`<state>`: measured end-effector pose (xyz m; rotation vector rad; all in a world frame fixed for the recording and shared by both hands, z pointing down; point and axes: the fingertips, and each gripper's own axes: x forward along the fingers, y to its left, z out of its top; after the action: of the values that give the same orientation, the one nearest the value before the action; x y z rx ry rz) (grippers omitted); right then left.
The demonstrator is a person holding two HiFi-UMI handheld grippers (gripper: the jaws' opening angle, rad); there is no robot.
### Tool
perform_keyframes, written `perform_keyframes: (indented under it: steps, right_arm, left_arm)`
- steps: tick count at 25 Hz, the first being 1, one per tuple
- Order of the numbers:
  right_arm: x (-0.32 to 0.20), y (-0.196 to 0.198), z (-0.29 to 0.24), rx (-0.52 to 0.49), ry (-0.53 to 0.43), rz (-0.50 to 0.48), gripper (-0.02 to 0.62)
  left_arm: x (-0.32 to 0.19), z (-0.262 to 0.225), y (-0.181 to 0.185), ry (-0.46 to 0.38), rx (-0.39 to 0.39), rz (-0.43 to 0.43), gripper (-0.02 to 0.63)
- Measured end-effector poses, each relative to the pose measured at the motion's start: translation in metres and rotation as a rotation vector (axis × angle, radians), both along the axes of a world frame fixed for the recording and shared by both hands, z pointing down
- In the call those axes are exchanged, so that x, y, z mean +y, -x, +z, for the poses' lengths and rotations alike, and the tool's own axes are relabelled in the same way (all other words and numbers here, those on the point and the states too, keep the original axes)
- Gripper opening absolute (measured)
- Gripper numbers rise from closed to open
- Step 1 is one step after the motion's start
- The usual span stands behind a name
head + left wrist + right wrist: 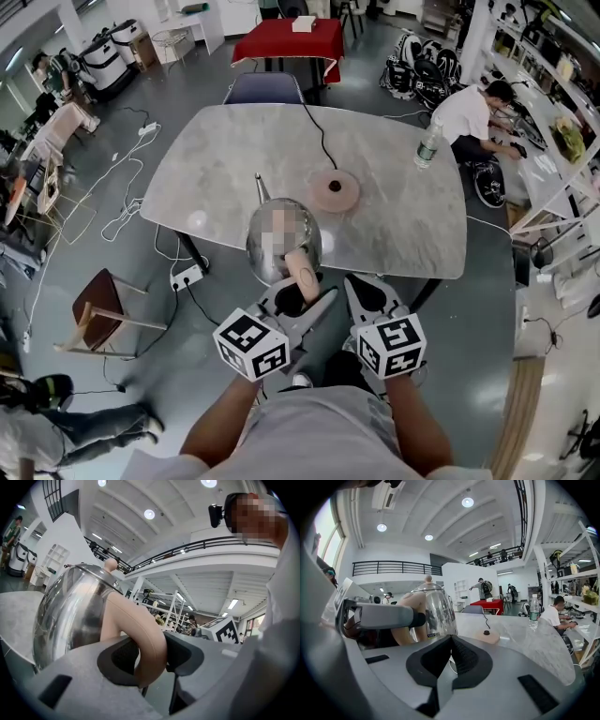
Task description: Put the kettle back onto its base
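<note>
- I've got the kettle (267, 251) in the left gripper (300, 298). Its jaws stand wide and are clamped on the beige handle (140, 639), a pad pressing on each side.
- The kettle hangs short of the base (335, 191), on my side of it, over the near edge of the desk (225, 159). From the right gripper view it looks clear of the top, though I can't see its underside.
- The right gripper (366, 291) rides just beside the kettle, on the same near side of the base. Its jaws are closed together with nothing between them, so it's only along for the trip.
- The base sits bare in the middle of the desk, flat, with its centre connector (486, 632) showing and its cord (319, 131) trailing off the far side. Nothing blocks the way to it.
- Done so far, as I read it: the grip is made and the kettle is carried.
- To go: carry it forward over the base, line the bottom up with that connector, lower it until it seats, then open the left jaws and back away.
- I'd call it under halfway, because the lining-up and lowering are all ahead.
- I'll watch the tilt, since the spout (262, 187) points beyond the base and a lean could make it miss the connector.
</note>
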<state>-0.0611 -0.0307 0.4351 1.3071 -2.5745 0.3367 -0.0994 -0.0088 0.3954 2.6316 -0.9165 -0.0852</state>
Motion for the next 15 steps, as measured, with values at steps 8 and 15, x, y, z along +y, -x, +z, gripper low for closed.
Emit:
perform_keyframes:
  steps: [8, 15]
  right_arm:
    - [-0.058, -0.03, 0.006, -0.031, 0.013, -0.03, 0.005]
    - [-0.105, -0.055, 0.003, -0.053, 0.025, -0.056, 0.005]
  left_arm:
    - [-0.056, 0.001, -0.028, 0.02, -0.012, -0.053, 0.161]
    - [-0.101, -0.002, -0.057, 0.03, -0.026, -0.076, 0.161]
